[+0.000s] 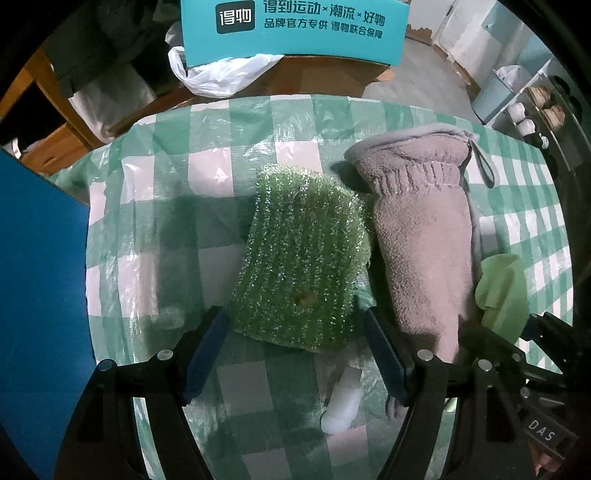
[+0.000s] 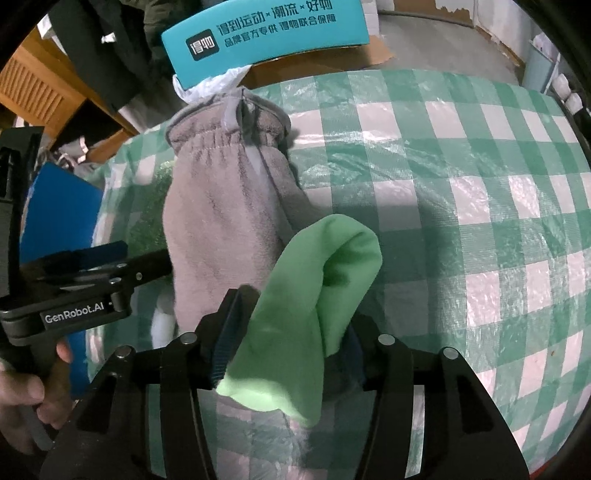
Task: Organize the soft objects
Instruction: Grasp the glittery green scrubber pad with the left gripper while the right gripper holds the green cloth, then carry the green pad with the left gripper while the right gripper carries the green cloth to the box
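Right gripper (image 2: pixel 288 339), jaws apart, sits loosely around the green cloth (image 2: pixel 314 295) beside the grey mitt (image 2: pixel 221 206); left gripper (image 1: pixel 295 343), wide, straddles the unsorted green sponge (image 1: pixel 303 258).

A green-and-white checked plastic cloth (image 1: pixel 207 206) covers the worktop. Beyond its far edge a teal printed box (image 1: pixel 295 29) stands over a white plastic bag (image 1: pixel 218 75). Wooden furniture (image 2: pixel 40 92) sits at left; grey floor (image 1: pixel 417 74) and pale shelving (image 1: pixel 524 99) at right.
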{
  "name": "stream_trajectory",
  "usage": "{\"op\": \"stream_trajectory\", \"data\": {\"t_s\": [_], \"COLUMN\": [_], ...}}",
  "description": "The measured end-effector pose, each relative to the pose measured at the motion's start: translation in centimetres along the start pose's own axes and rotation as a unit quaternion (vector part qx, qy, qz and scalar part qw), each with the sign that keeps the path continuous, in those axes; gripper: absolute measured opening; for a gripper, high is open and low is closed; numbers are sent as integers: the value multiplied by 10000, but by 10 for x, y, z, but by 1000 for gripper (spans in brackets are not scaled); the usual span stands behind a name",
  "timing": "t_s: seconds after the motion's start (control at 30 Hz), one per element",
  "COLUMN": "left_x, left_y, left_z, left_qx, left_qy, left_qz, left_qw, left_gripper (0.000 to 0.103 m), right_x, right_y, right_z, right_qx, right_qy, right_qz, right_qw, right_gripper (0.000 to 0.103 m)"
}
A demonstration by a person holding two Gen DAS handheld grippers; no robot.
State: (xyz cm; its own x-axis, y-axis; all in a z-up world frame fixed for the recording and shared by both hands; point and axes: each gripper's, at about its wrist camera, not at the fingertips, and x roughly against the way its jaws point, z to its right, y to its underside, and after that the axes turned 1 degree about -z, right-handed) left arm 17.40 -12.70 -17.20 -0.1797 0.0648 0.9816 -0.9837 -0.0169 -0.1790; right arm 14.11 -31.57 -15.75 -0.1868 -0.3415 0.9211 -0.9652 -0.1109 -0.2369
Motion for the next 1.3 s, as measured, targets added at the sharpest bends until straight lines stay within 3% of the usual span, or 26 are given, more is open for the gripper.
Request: {"op": "stream_trajectory", "data": {"t_s": [0.07, 0.27, 0.37, 0.43, 0.5, 0.67, 1.3], "left_x": [0, -1, -1, 1, 4, 13, 56], "left_y": [0, 0, 2, 3, 3, 6, 29], "left_z": [1, 7, 12, 13, 9, 0, -15], "left_qx": [-38, -195, -435, -518, -454, -319, -88], "left_qy": [5, -204, -465, -540, -430, -154, 136], "left_qz": [35, 202, 292, 343, 374, 451, 802], "left_qw": [10000, 9994, 9975, 9966, 9973, 9984, 9966], "left_gripper": [81, 79, 66, 49, 35, 13, 11], "right_x": [-2, -3, -1, 0, 2, 6, 40], "right_y": [0, 1, 2, 2, 2, 0, 4], "right_z": [1, 5, 7, 7, 6, 7, -11], "right_qx": [-6, -42, -69, -53, -17, -20, 199], "right_qy": [23, 170, 179, 192, 214, 213, 172], "right_qz": [-8, 2, 10, 18, 26, 71, 454], "right_qw": [10000, 9998, 9998, 9998, 9998, 9997, 9986], "right_gripper": [51, 30, 26, 24, 22, 17, 12]}}
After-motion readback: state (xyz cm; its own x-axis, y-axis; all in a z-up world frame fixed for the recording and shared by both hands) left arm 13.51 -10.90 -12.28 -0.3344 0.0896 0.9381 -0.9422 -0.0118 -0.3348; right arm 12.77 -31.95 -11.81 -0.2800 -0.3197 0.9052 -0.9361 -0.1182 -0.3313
